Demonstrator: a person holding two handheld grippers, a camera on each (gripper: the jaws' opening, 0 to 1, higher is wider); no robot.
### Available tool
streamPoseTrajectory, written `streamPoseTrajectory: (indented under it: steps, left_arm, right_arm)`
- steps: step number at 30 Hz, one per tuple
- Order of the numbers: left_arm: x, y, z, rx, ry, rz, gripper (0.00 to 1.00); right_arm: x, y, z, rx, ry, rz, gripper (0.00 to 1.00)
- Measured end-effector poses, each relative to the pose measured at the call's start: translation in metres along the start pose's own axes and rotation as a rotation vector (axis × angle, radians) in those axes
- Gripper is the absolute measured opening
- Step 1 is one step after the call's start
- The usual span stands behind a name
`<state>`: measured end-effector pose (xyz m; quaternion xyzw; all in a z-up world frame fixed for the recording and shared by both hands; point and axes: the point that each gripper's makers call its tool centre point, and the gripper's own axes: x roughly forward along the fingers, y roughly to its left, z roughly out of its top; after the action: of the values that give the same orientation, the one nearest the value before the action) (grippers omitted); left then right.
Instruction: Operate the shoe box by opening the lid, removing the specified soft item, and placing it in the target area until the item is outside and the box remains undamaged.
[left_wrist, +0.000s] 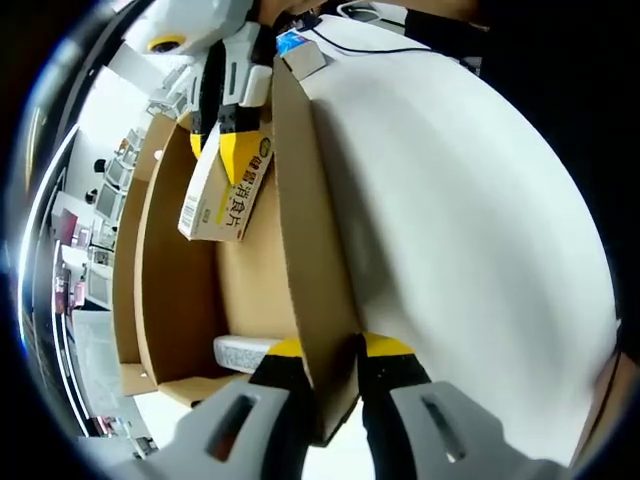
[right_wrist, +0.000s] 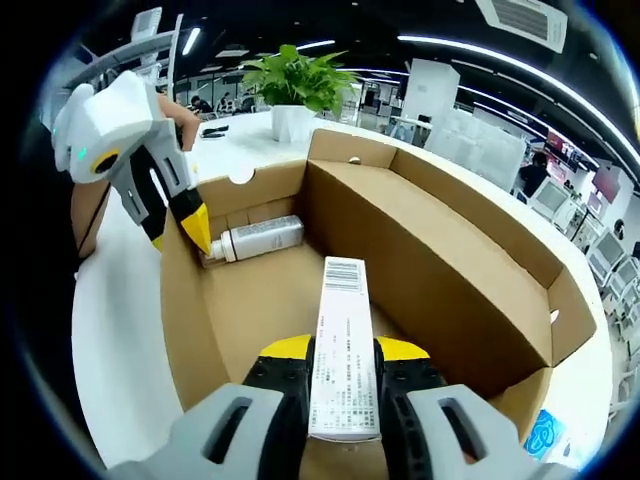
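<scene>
Already the box (right_wrist: 440, 260) is open; right gripper (right_wrist: 343, 375) pinches the packet (right_wrist: 343, 350) inside, left gripper (left_wrist: 327, 352) clamps the wall (left_wrist: 310, 250); lifting out remains.

- The brown cardboard shoe box (right_wrist: 440, 250) stands open on the white table, lid flap raised.
- A slim white carton (right_wrist: 343, 350), barcode uppermost, is lifted above the box floor.
- A white bottle (right_wrist: 258, 238) lies on its side in the corner.

Matt corrugated cardboard box (right_wrist: 440, 250); glossy white table (left_wrist: 470, 230).
</scene>
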<state>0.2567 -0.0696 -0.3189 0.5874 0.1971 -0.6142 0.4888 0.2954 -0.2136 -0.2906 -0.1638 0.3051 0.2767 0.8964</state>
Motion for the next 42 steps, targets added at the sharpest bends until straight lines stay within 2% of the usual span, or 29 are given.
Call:
streamPoseTrajectory:
  steps: [2, 4, 6, 8, 10, 11, 15, 17, 18, 21, 24, 28, 29, 34, 35, 37, 38, 41, 42]
  left_arm:
    - [0.0, 0.0, 0.001, 0.002, -0.004, 0.0, 0.14]
    - [0.0, 0.0, 0.001, 0.005, -0.004, 0.0, 0.14]
    - [0.001, 0.0, 0.001, 0.008, 0.0, 0.0, 0.14]
    - [0.001, 0.0, 0.001, 0.008, 0.002, 0.0, 0.14]
    - [0.001, 0.0, 0.001, 0.008, 0.002, 0.0, 0.14]
    - [0.001, 0.0, 0.001, 0.008, 0.002, 0.001, 0.14]
    - [0.001, 0.0, 0.0, 0.007, 0.005, 0.002, 0.14]
    - [0.001, 0.001, 0.0, 0.006, 0.006, 0.002, 0.14]
    - [0.001, 0.001, 0.0, 0.006, 0.006, 0.002, 0.14]
    - [0.0, 0.0, 0.0, 0.005, 0.007, 0.003, 0.15]
    - [0.001, 0.0, 0.0, 0.006, 0.013, 0.003, 0.15]
    - [0.001, 0.0, 0.0, 0.006, 0.016, 0.003, 0.15]
    - [0.001, 0.0, 0.0, 0.006, 0.017, 0.003, 0.15]
    - [0.001, 0.0, -0.001, 0.007, 0.022, 0.004, 0.15]
    - [0.001, 0.0, -0.001, 0.007, 0.024, 0.004, 0.15]
    - [0.001, 0.0, -0.001, 0.007, 0.027, 0.004, 0.15]
    - [0.001, 0.0, -0.002, 0.007, 0.027, 0.004, 0.15]
    - [0.001, 0.0, -0.002, 0.009, 0.028, 0.004, 0.16]
    - [0.001, 0.0, -0.002, 0.009, 0.029, 0.004, 0.16]
  right_arm:
    - [-0.003, 0.0, 0.006, -0.002, -0.006, -0.012, 0.22]
    - [-0.006, -0.005, 0.01, -0.081, 0.006, -0.055, 0.22]
    - [-0.007, -0.013, 0.011, -0.096, 0.021, -0.13, 0.22]
    - [-0.006, -0.013, 0.01, -0.086, 0.03, -0.122, 0.22]
    - [-0.008, -0.01, 0.013, -0.092, 0.012, -0.112, 0.21]
    - [-0.008, -0.008, 0.013, -0.052, 0.005, -0.095, 0.21]
    - [-0.013, -0.008, 0.014, -0.05, -0.027, -0.098, 0.22]
    - [-0.015, -0.008, 0.015, -0.013, -0.058, -0.091, 0.22]
    - [-0.018, -0.008, 0.016, 0.0, -0.08, -0.089, 0.22]
    - [-0.023, -0.011, 0.014, 0.041, -0.087, -0.092, 0.22]
    - [-0.031, -0.012, 0.014, 0.038, -0.102, -0.105, 0.22]
    - [-0.045, -0.016, 0.024, 0.037, -0.137, -0.12, 0.21]
    - [-0.048, -0.016, 0.025, 0.06, -0.151, -0.114, 0.21]
    - [-0.05, -0.016, 0.018, 0.048, -0.118, -0.105, 0.21]
    - [-0.049, -0.015, 0.011, 0.044, -0.078, -0.1, 0.21]
    - [-0.047, -0.016, 0.006, 0.051, -0.052, -0.11, 0.21]
    - [-0.047, -0.016, -0.001, 0.046, -0.012, -0.113, 0.21]
    - [-0.049, -0.013, -0.001, 0.042, -0.004, -0.109, 0.22]
    - [-0.051, -0.01, -0.005, 0.031, 0.037, -0.099, 0.22]
